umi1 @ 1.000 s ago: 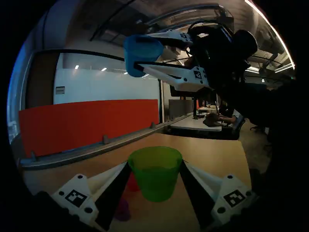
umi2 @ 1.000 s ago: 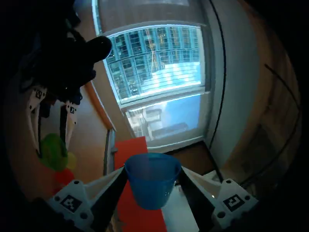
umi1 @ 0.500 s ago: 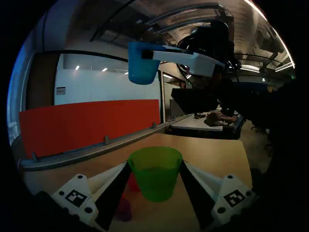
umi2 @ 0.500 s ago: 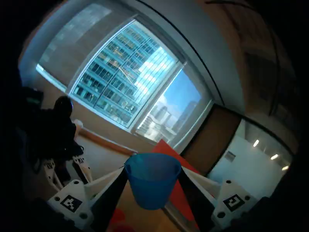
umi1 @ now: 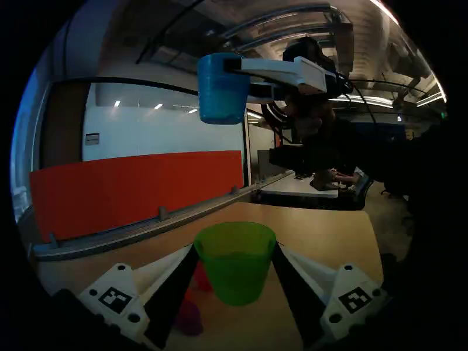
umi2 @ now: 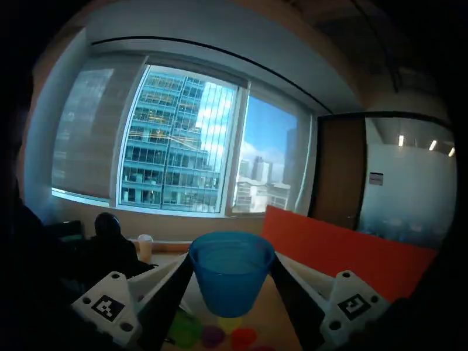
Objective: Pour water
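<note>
While the green cup is clamped upright between the two fingers of the left gripper, close to the wooden surface, the blue cup is held the same way by the right gripper, both fingers pressed against its sides. Seen from the left gripper view, the blue cup is raised high above and somewhat beyond the green one, well apart from it, with its mouth up and its body level. No stream of water is seen between them. A paler band inside the blue cup may be water, though that cannot be told for certain, and the level in the green cup is equally unclear. The step in hand is judged to be the positioning of the blue cup before a pour, not the pour itself. For the next move, the blue cup would need to be lowered and brought nearer until its rim stands over the green cup's mouth. It would then be tipped slowly toward that mouth while the green cup is kept steady and upright. Small coloured cups lying on the surface beneath are to be kept clear of.
</note>
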Demonstrator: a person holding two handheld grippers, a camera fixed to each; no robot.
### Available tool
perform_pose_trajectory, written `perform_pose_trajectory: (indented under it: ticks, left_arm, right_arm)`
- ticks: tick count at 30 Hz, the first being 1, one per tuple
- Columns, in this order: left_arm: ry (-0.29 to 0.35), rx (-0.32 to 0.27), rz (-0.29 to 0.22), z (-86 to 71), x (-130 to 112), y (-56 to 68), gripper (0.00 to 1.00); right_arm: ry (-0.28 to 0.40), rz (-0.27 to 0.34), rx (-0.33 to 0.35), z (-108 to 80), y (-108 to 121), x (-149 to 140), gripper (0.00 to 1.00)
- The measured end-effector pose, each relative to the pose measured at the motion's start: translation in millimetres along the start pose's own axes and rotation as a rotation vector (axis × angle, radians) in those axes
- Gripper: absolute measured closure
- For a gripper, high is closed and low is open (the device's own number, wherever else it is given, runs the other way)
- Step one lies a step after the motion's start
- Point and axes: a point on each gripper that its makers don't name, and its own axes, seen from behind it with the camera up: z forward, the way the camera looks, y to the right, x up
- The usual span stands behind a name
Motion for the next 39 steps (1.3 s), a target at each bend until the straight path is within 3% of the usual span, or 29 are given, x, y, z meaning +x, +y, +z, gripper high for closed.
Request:
perform_pose_trajectory:
  ticks: [15,39]
  left_arm:
    - [-0.007,0.002,0.001,-2.4,-2.8,-1.6,0.13]
    - [-0.044,0.008,-0.004,-10.3,-16.8,-3.6,0.13]
  right_arm:
    - [-0.026,0.019,-0.020,-12.8,2.7,-15.0,0.09]
    - [-0.055,0.041,-0.120,-68.9,30.7,-67.6,0.09]
